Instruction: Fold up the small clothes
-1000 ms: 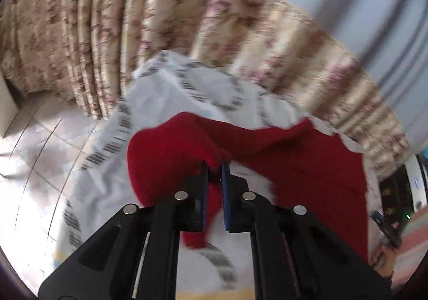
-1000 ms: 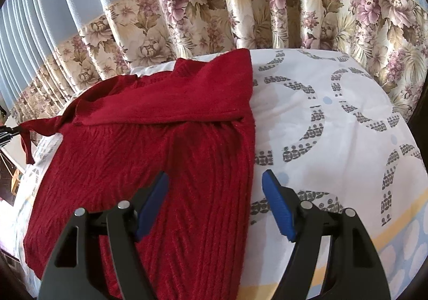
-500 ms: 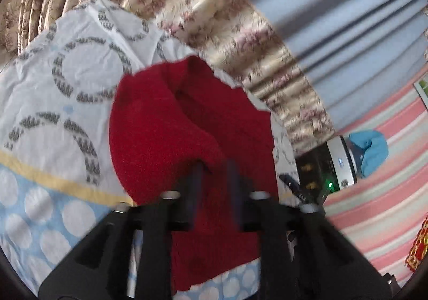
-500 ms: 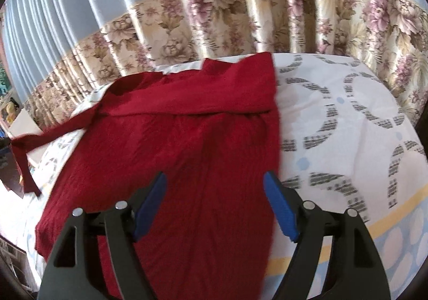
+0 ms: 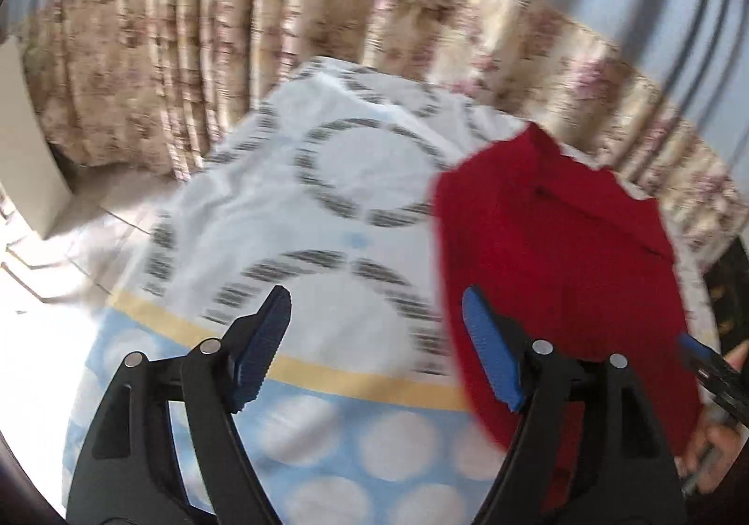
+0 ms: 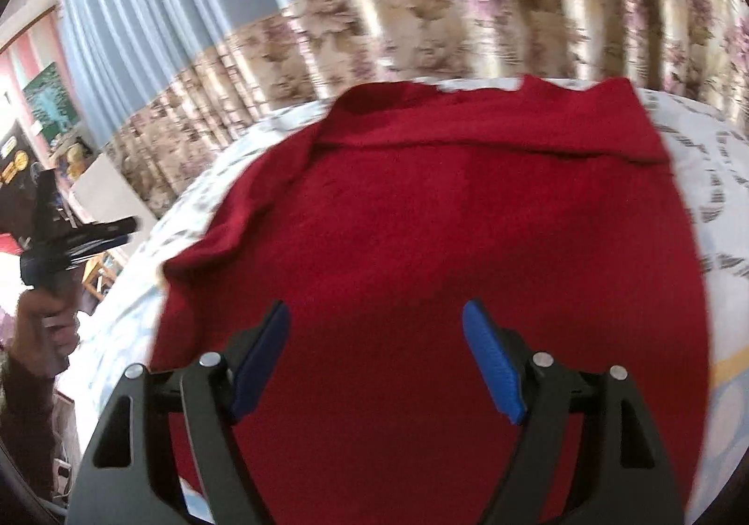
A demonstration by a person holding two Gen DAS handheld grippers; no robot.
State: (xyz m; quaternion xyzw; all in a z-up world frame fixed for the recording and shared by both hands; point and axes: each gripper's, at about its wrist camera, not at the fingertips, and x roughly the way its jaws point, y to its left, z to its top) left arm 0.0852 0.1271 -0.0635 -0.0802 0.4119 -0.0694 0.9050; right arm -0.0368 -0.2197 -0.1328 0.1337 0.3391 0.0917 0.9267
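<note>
A red knitted garment (image 6: 444,253) lies spread on the patterned bedsheet (image 5: 299,216), its top part folded down in a band and its left sleeve laid in along its left edge. It also shows in the left wrist view (image 5: 557,272), at the right. My left gripper (image 5: 374,319) is open and empty above the bare sheet, left of the garment. My right gripper (image 6: 374,333) is open and empty, hovering over the garment's lower middle. My left gripper also shows at the left edge of the right wrist view (image 6: 70,235), held in a hand.
A floral and blue curtain (image 6: 421,24) hangs behind the bed. Tiled floor (image 5: 56,272) and a white cabinet (image 5: 23,150) lie left of the bed. My right gripper's tip (image 5: 711,366) shows at the right edge of the left wrist view.
My left gripper has let go of the red sleeve, opened and moved off to the left over the bare sheet. The sleeve now lies on the garment. My right gripper has shifted left over the garment.
</note>
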